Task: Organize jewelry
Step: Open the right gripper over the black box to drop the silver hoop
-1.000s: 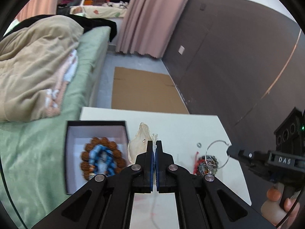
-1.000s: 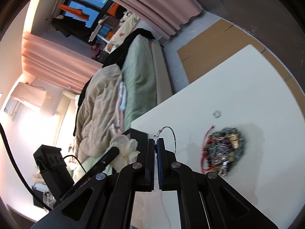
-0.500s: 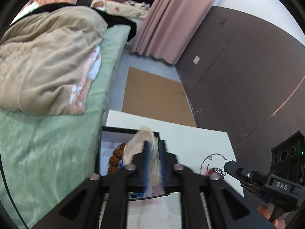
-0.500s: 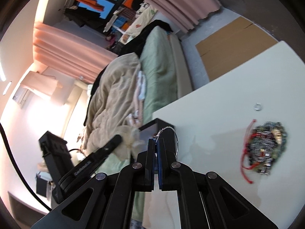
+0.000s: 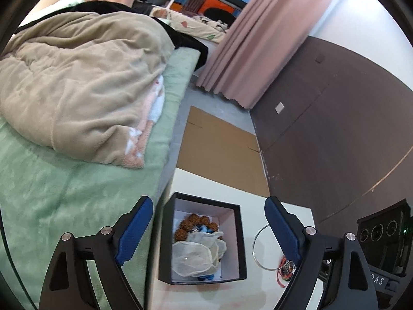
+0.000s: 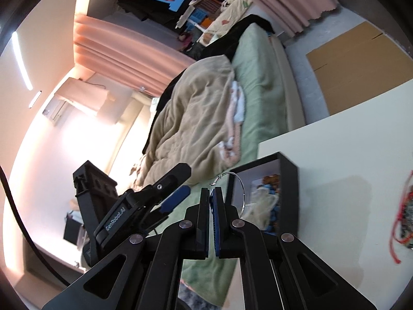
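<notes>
My left gripper [image 5: 207,199] hangs over the black jewelry box [image 5: 165,240], its jaws opening wide and nothing pressed between them. In the box lie a white mesh pouch [image 5: 196,258], a brown bead bracelet [image 5: 191,223] and some blue beads. My right gripper [image 6: 213,191] is shut on a thin silver hoop [image 6: 238,193] and holds it just in front of the box [image 6: 289,180]. The same hoop [image 5: 258,248] shows beside the box's right wall. A tangle of beads with red cord [image 5: 286,271] lies further right on the table.
The white table [image 5: 258,206] has its left edge against a bed with a green sheet [image 5: 64,193] and a beige blanket [image 5: 77,90]. Flat cardboard [image 5: 219,149] lies on the floor beyond. A dark wall panel [image 5: 335,129] runs along the right.
My left gripper swung left over the box, opened and let go of the white pouch, which now lies inside. My right gripper carried the hoop left toward the box.
</notes>
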{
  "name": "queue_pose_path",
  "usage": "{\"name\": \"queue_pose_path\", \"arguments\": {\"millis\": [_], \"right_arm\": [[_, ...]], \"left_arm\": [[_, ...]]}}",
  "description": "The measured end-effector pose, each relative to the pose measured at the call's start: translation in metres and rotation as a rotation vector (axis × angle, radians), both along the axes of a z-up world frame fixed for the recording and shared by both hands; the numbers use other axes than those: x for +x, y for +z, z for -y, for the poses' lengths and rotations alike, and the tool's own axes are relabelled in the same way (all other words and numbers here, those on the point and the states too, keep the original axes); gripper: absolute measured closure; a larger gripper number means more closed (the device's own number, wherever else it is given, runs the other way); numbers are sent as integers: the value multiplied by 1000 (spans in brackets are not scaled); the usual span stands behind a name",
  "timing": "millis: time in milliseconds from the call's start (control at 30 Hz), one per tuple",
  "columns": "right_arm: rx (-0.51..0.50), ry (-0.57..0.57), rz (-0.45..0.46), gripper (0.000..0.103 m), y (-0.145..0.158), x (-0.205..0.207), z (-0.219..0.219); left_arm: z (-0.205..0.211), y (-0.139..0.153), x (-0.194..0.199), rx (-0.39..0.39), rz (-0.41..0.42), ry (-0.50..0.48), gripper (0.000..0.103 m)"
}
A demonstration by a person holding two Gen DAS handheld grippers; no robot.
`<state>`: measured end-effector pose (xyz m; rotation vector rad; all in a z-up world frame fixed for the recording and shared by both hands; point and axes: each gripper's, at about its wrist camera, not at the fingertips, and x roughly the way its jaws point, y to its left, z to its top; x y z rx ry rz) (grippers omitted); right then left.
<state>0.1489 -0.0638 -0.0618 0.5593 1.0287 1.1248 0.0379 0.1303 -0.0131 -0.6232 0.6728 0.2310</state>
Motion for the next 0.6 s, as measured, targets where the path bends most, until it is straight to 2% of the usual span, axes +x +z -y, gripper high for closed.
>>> {"name": "queue_pose_path", "arguments": {"millis": [67, 100, 133, 167, 267, 467, 600], "right_arm": [[-10, 11, -11, 97, -4, 0, -8], [-30, 29, -29, 91, -8, 0, -14], [-59, 47, -58, 66, -14, 2, -19], [-83, 38, -71, 45, -18, 2, -20], [-156, -33, -44, 43, -20, 4, -8], [-181, -101, -7, 43, -11, 6, 28], [-199, -137, -15, 43, -9, 7, 48]], "left_arm": [[-4, -1, -1, -7, 1, 4, 14], [-5, -1, -1, -11, 0, 6, 14], [-6, -2, -1, -14, 0, 6, 14], [-6, -2, -1, -15, -2, 4, 14], [-4, -3, 0, -15, -6, -5, 14], [9, -1, 3, 5, -8, -34, 14], [23, -2, 6, 18, -17, -58, 14]]}}
